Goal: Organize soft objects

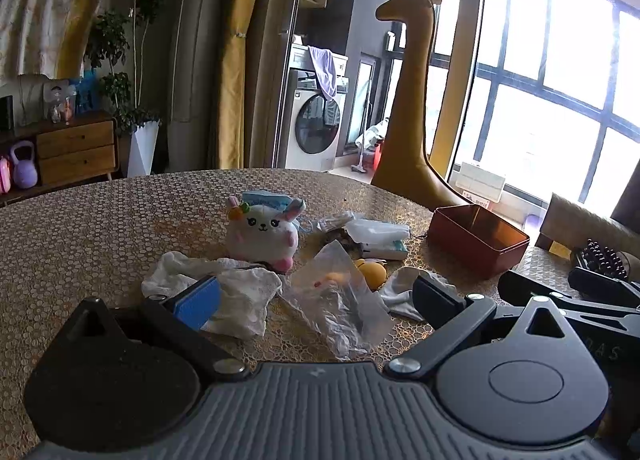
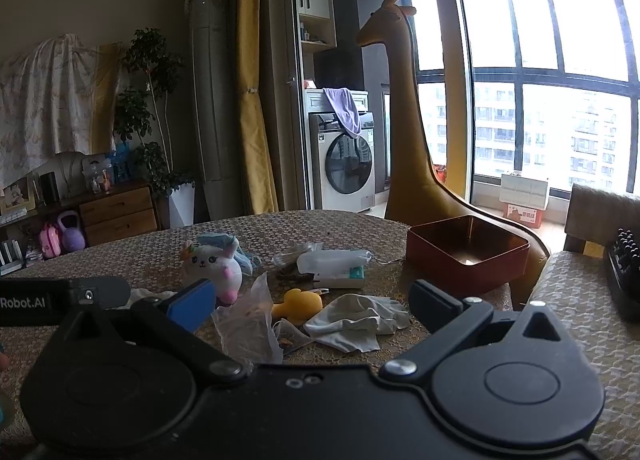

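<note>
A white bunny plush [image 1: 262, 234] [image 2: 214, 270] stands upright mid-table, a blue face mask [image 1: 266, 197] behind it. In front lie a crumpled white cloth [image 1: 236, 292], a clear plastic bag [image 1: 336, 296] [image 2: 248, 320], a yellow soft toy [image 1: 372, 272] [image 2: 298, 306] and a grey-white sock [image 2: 356, 322] [image 1: 400, 292]. A tissue pack [image 2: 336, 266] [image 1: 378, 238] lies behind them. An empty red tin box [image 1: 476, 238] [image 2: 466, 250] sits at the right. My left gripper [image 1: 316, 296] is open above the bag. My right gripper [image 2: 312, 308] is open, short of the sock and yellow toy.
A tall mustard giraffe figure [image 1: 408, 99] [image 2: 404, 119] stands just beyond the table's far right edge. A dark hairbrush [image 1: 604, 260] [image 2: 626, 260] rests on a second patterned surface at the right. The gold-patterned tablecloth [image 1: 100, 227] stretches bare to the left.
</note>
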